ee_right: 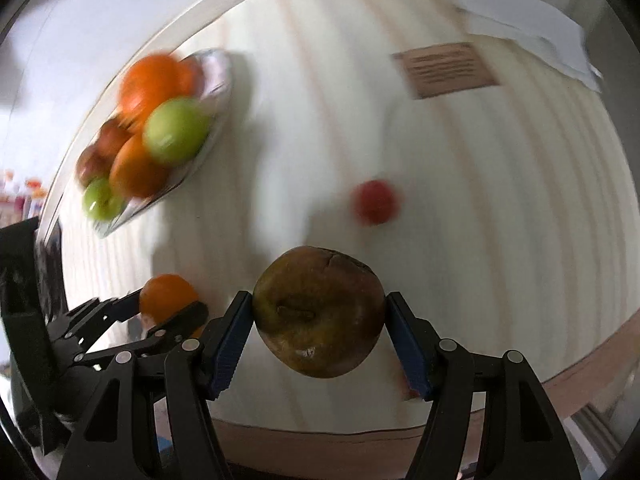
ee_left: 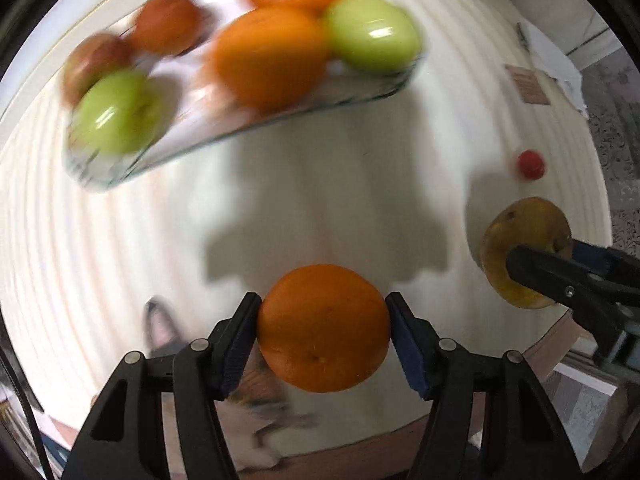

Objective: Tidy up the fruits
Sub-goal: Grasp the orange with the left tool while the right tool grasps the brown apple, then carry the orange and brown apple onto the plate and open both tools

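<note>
My left gripper [ee_left: 323, 330] is shut on an orange [ee_left: 323, 328] and holds it above the pale wooden table [ee_left: 320, 184]. My right gripper [ee_right: 319, 316] is shut on a brown, bruised round fruit [ee_right: 318, 312]; that fruit also shows at the right of the left wrist view [ee_left: 524, 248]. A glass dish [ee_left: 280, 112] at the back holds oranges, green apples and red fruits. The dish also shows at the left of the right wrist view [ee_right: 216, 84]. The held orange shows low left in the right wrist view [ee_right: 168, 294].
A small red fruit [ee_right: 375, 202] lies loose on the table; it also shows in the left wrist view [ee_left: 530, 164]. A brown card [ee_right: 446, 69] and white paper [ee_right: 520, 24] lie at the far right. The table's front edge runs below both grippers.
</note>
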Available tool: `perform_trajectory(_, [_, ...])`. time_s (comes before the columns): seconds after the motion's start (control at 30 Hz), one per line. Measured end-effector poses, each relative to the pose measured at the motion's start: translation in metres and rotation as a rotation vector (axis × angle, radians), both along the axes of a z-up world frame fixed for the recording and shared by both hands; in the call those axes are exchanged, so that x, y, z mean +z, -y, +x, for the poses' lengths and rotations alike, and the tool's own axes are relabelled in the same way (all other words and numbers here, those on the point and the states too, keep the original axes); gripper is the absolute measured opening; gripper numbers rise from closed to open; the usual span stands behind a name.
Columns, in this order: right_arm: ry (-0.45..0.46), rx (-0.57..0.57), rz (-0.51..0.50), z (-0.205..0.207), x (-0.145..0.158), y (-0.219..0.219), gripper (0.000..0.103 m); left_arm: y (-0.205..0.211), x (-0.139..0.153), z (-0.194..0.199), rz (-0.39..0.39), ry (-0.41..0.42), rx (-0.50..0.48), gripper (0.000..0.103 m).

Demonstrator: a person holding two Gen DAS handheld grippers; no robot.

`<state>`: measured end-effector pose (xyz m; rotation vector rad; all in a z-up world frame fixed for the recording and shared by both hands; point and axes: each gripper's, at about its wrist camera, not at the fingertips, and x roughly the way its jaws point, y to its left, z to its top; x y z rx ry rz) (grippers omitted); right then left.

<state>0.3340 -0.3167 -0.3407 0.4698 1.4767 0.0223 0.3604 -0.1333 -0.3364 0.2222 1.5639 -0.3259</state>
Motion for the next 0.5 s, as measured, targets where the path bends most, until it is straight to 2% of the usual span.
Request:
perform_trajectory(0.27, [0.027,0.212,0.016,0.009,0.002,-0.100,0.070,-0.066,-0.007,-0.009,0.034,-0.018,0.137,0.061])
perform_trajectory(0.37, [-0.013,0.252,-0.004,0.010,-0.008,-0.115,0.070,-0.070,-0.008,-0.010,0.028,-0.003,0.157,0.061])
perform_trajectory(0.5, [-0.014,0.261,0.000,0.012,-0.010,-0.122,0.071,-0.074,-0.006,-0.013,0.025,0.010,0.160,0.061])
